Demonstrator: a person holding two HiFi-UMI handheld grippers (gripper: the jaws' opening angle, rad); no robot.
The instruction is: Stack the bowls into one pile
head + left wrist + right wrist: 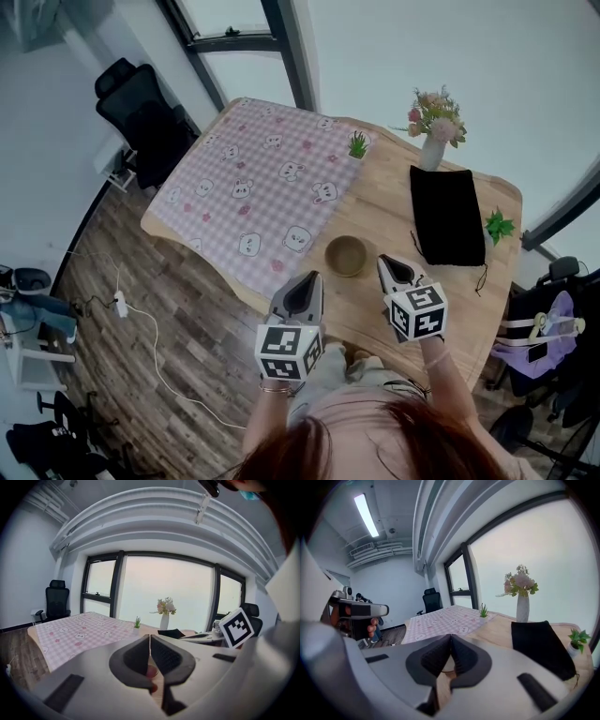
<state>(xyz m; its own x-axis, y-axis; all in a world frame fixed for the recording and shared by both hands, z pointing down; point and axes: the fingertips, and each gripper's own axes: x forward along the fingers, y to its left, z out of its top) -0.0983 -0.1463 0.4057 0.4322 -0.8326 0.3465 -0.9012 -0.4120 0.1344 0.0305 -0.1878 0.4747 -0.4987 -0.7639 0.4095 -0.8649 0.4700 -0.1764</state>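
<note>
One brown bowl (346, 254) sits upright on the wooden table (394, 211), just past the edge of the pink checked cloth (262, 178). My left gripper (306, 285) hangs above the table's near edge, left of the bowl, jaws shut with nothing held. My right gripper (394, 269) is a little right of the bowl, also shut and empty. In the left gripper view the shut jaws of the left gripper (150, 641) point over the cloth (79, 632). In the right gripper view the right gripper (450, 641) covers most of the bowl (446, 666).
A black pouch (446, 214) lies on the table's right half. A vase of flowers (434, 127) stands at the far edge, with a small green plant (357, 145) on the cloth's corner and another (498, 225) at the right edge. A black office chair (141, 112) stands beyond the table.
</note>
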